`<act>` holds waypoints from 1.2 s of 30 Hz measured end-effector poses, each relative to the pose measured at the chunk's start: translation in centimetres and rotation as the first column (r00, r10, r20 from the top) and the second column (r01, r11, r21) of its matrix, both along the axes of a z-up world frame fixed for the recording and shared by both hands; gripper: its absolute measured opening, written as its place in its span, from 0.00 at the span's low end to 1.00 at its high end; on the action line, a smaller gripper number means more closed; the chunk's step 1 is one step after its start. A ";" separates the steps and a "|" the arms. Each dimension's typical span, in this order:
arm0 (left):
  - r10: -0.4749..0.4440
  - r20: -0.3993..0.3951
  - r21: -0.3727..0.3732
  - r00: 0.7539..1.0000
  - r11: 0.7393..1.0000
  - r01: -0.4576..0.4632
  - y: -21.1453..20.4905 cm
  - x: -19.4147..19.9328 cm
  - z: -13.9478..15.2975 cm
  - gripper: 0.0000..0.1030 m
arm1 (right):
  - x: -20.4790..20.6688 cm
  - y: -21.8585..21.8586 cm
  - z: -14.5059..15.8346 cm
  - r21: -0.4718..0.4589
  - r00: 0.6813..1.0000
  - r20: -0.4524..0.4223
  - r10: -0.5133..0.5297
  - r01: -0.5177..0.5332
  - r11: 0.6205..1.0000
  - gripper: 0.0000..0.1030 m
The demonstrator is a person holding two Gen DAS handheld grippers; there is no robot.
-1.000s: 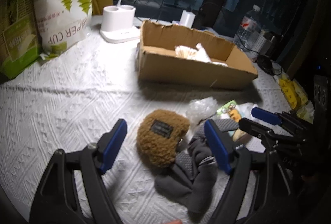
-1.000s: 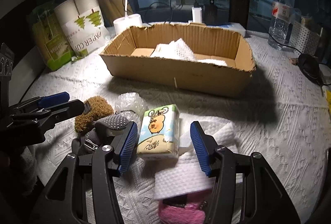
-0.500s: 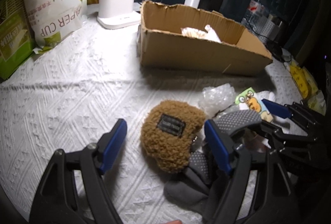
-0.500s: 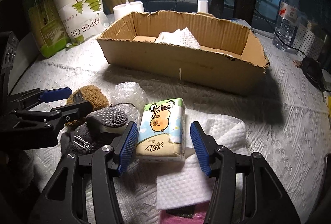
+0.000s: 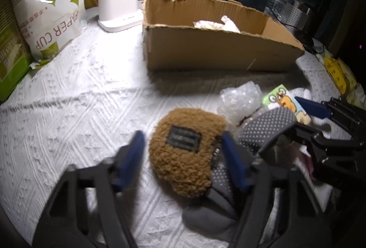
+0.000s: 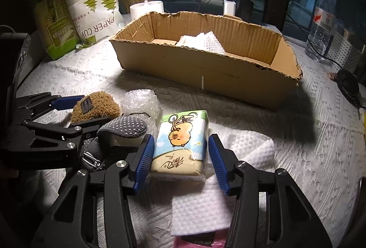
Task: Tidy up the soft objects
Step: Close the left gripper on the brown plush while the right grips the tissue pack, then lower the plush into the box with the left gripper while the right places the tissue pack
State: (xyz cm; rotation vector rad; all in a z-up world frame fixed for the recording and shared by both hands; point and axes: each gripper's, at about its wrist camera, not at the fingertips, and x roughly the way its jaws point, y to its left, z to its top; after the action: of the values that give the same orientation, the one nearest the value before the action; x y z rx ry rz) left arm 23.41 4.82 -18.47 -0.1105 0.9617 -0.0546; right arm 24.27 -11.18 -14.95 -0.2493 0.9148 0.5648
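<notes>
Brown fuzzy pouch [image 5: 187,152] lies flat beside grey dotted gloves [image 5: 265,129] and crumpled bubble wrap [image 6: 143,102], cartoon tissue pack [image 6: 180,145] right of them on white paper towel [image 6: 205,202], cardboard box [image 6: 205,71] beyond.

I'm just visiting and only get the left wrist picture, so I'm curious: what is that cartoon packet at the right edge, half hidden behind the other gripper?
Observer: The right wrist view shows it whole. It is a tissue pack lying between the closing jaws of the right gripper, which have not yet squeezed it.
Operator: Does it sit on the bare cloth?
Observer: No, it sits on a white paper towel spread over the tablecloth.
Operator: Is there anything beneath that towel?
Observer: Something pink peeks out at its near edge. I cannot tell what it is.
</notes>
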 end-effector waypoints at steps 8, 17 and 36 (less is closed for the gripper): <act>-0.025 0.024 -0.015 0.999 1.000 0.025 0.1 -0.5 0.7 0.48 | 0.0 -0.5 1.1 0.028 1.000 0.009 0.000 0.000 1.000 0.49; -0.014 0.065 -0.034 0.998 0.999 0.016 1.2 -1.5 2.1 0.47 | 0.3 0.9 -0.3 -0.045 1.000 0.001 0.007 -0.007 0.999 0.49; 0.003 0.163 -0.075 0.987 0.997 0.009 2.8 -2.6 5.3 0.47 | 0.6 -0.7 2.7 0.082 1.000 0.020 -0.013 0.012 0.997 0.48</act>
State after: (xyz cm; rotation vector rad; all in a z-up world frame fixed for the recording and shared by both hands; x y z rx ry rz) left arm 20.78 7.62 -13.14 -0.1717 0.7959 -0.1014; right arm 24.85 -11.88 -12.24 -0.1756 0.8705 0.5856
